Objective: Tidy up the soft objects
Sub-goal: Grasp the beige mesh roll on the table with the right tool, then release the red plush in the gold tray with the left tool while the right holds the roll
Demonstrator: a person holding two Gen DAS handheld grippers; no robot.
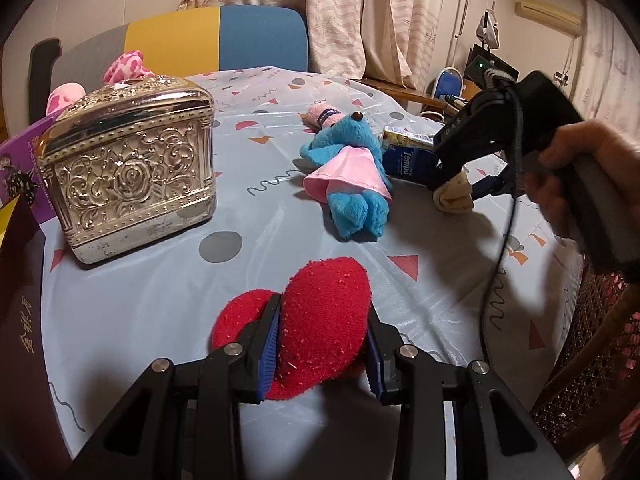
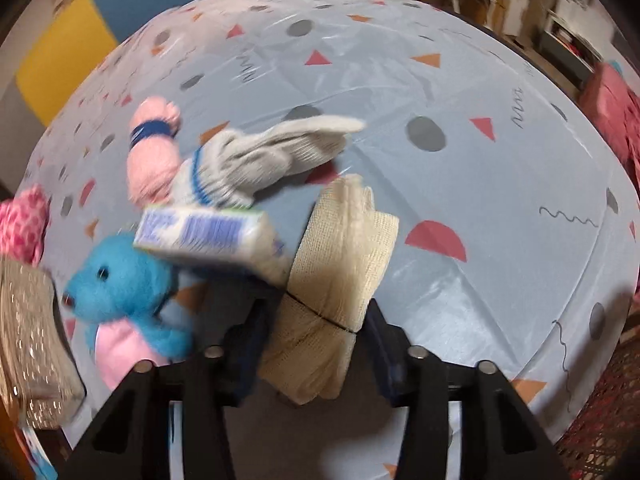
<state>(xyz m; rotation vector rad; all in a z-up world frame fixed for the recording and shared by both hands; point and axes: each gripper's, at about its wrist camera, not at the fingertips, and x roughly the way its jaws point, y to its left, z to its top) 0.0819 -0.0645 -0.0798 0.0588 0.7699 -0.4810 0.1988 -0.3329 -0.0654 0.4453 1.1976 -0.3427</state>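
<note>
On the patterned blue tablecloth (image 1: 160, 280), the left gripper (image 1: 320, 344) pinches a red fuzzy heart cushion (image 1: 324, 320) while the right gripper (image 2: 320, 332), at two o'clock, narrows around a cream gauze roll (image 2: 340, 264), probably needing firmer closure before lifting.

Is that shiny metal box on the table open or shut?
Shut. The embossed silver box has its domed lid sitting flush on the body all round, with no gap showing. What is inside cannot be told.

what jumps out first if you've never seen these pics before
The red plush heart pinched in the left gripper fills the foreground. Behind it, an ornate silver box stands on the left of the patterned tablecloth, and a blue plush toy in a pink dress lies mid-table. The right gripper closes around a beige gauze roll.
</note>
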